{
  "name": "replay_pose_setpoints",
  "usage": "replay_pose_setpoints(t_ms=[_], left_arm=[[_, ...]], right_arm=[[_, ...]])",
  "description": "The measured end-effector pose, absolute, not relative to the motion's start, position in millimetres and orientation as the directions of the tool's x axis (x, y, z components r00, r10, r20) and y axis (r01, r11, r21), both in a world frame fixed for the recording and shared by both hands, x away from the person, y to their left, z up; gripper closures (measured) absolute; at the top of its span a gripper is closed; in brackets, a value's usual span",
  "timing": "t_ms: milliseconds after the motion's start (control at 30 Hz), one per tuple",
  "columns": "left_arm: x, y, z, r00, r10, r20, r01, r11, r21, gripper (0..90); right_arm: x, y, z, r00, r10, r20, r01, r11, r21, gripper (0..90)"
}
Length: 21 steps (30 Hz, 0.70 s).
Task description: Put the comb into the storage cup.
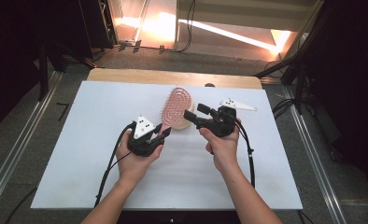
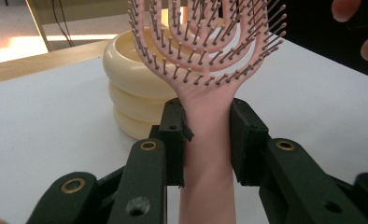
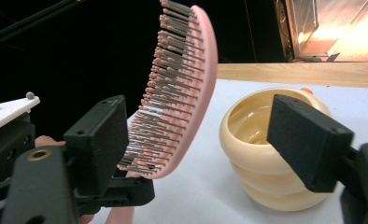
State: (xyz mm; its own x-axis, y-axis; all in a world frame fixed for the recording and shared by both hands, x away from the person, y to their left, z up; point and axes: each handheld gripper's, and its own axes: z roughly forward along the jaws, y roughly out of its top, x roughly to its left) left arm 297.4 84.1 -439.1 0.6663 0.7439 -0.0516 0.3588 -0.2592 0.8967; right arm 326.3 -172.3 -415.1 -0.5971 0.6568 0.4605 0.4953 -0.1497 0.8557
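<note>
No readable text, labels, brands, numbers, signs anywhere.

- I'm looking down on a white table top (image 1: pixel 79 154) laid over a wooden board (image 1: pixel 173 76) that shows along the far edge.
- Grey carpeted floor (image 1: pixel 42 126) surrounds it, with metal rails (image 1: pixel 14 158) running along both sides.
- Warm orange light (image 1: pixel 159 23) is glaring off pale panels at the back.
- The corners sit in darkness, with black stands (image 1: pixel 46 56) in the shadows.
</note>
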Motion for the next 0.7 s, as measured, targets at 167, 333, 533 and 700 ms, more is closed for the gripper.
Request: replay_pose_setpoints(t_ms=[167, 333, 533, 700], left_arm=[[296, 81, -440, 0.672, 0.739, -0.046, 0.351, -0.263, 0.899, 70.8], [293, 77, -440, 0.679, 0.733, -0.038, 0.34, -0.267, 0.902, 70.7], [290, 73, -441, 0.682, 0.731, -0.03, 0.324, -0.265, 0.908, 70.7], [288, 70, -441, 0.689, 0.724, -0.023, 0.311, -0.267, 0.912, 70.7]], right_arm=[[326, -167, -415, -0.602, 0.658, 0.452, 0.499, -0.132, 0.857, 26.6], [328, -165, -415, -0.606, 0.639, 0.474, 0.507, -0.149, 0.849, 30.8], [330, -159, -415, -0.605, 0.633, 0.482, 0.517, -0.148, 0.843, 32.6], [333, -156, -414, -0.601, 0.62, 0.505, 0.527, -0.168, 0.833, 35.1]])
